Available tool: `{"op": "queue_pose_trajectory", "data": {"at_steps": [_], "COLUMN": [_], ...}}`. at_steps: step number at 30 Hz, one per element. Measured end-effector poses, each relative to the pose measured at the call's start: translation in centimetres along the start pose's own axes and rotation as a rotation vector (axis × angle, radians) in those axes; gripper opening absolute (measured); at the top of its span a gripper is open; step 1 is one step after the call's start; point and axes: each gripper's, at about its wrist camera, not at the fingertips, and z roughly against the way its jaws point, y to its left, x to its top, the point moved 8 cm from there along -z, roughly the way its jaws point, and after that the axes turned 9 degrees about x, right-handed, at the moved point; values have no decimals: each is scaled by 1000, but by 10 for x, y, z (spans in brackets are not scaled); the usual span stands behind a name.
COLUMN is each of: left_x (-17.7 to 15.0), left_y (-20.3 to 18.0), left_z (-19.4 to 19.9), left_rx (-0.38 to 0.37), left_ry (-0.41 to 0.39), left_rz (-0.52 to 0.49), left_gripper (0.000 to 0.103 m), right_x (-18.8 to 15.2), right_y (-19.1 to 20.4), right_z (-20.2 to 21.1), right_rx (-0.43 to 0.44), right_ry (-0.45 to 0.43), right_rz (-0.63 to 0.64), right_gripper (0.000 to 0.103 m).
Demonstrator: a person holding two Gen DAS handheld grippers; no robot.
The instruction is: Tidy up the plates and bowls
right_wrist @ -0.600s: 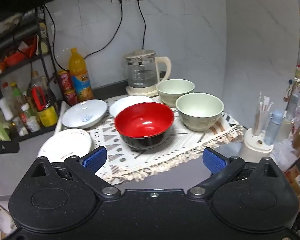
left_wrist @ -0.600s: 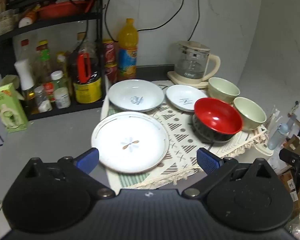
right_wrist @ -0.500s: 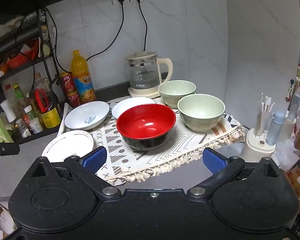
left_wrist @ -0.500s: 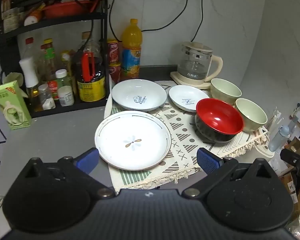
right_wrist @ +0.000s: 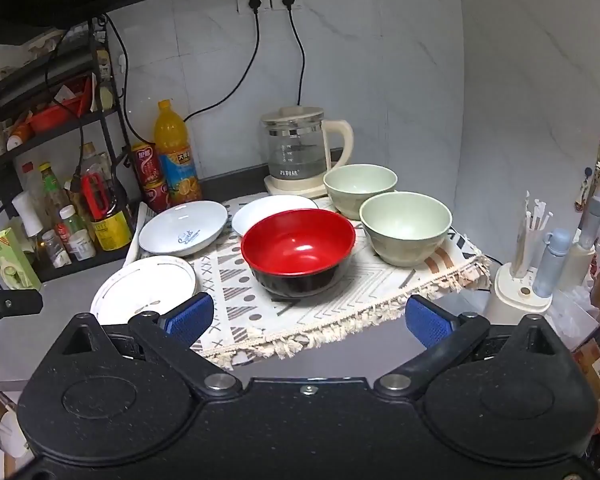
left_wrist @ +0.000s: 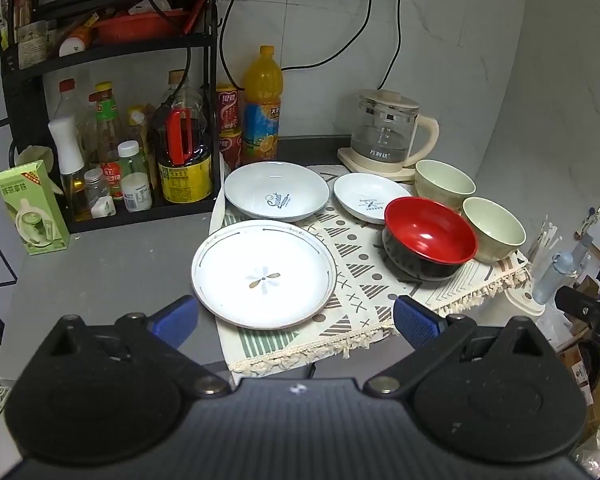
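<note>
1. On the near left corner of the patterned mat (left_wrist: 364, 276), in the left wrist view, lies the flat flower plate (left_wrist: 264, 274), its left rim hanging over onto the grey counter (left_wrist: 108, 264). Behind it sits the deep plate with lettering (left_wrist: 277, 191), and to that one's right the small plate (left_wrist: 370, 198). The red bowl (left_wrist: 430, 238) stands toward the mat's right edge, with two green bowls (left_wrist: 444, 178) (left_wrist: 493, 229) behind and beside it. The left gripper (left_wrist: 296, 316) hangs over the mat's near edge with jaws spread wide and nothing between them

2. At the middle of the mat, in the right wrist view, the red bowl stands nearest; the green bowls are apart at the right, one near the kettle (right_wrist: 300, 152). The right gripper (right_wrist: 307, 320) is likewise fully spread and empty, aimed down toward the red bowl

3. No dish is stacked yet, so I judge this the approach before a first pick. Next likely calls for closing on a rim: the left on the flower plate, or the right on a bowl for nesting
</note>
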Motion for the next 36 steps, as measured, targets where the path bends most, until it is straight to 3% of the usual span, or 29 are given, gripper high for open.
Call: {"op": "queue_pose_trajectory", "data": {"at_steps": [36], "left_x": [-9], "left_y": [-8], "left_z": [24], "left_rx": [5], "left_ry": [-15], "left_rz": [21], "left_gripper": [103], "right_x": [-2], "right_y": [6], "right_z": [18], "right_rx": [-18], "right_ry": [19], "right_rz": [53], "right_gripper": [103]}}
